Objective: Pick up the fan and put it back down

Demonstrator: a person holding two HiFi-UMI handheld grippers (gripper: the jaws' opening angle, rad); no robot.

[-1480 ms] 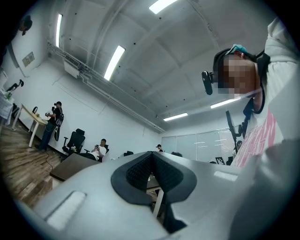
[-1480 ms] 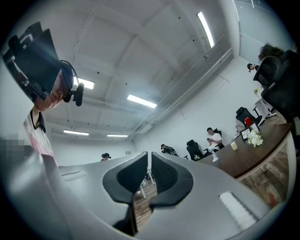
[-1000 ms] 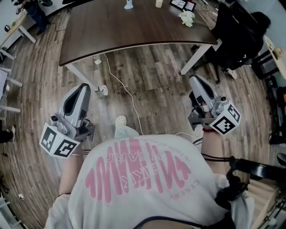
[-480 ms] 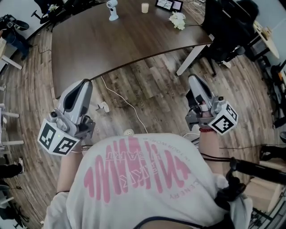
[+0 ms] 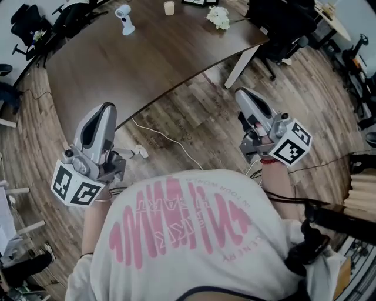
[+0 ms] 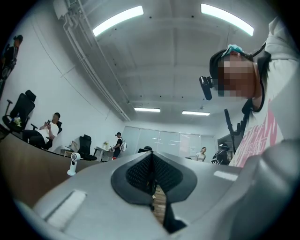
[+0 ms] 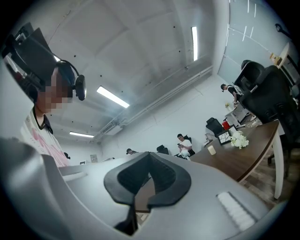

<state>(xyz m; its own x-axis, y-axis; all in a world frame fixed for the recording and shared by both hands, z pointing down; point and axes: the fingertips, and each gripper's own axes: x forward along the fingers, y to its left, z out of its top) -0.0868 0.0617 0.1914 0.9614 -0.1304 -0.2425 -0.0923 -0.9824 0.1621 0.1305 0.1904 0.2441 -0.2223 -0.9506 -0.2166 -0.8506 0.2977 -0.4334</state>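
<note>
Fan point(image 5: 124, 19) shifted left, standing well beyond left hand-held gripper point(image 5: 106, 109).

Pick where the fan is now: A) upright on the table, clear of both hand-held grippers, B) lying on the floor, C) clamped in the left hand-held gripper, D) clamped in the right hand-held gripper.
A: the fan stands upright at the far side of the table, while the left hand-held gripper and right hand-held gripper are shut on nothing, out over the floor.
</note>
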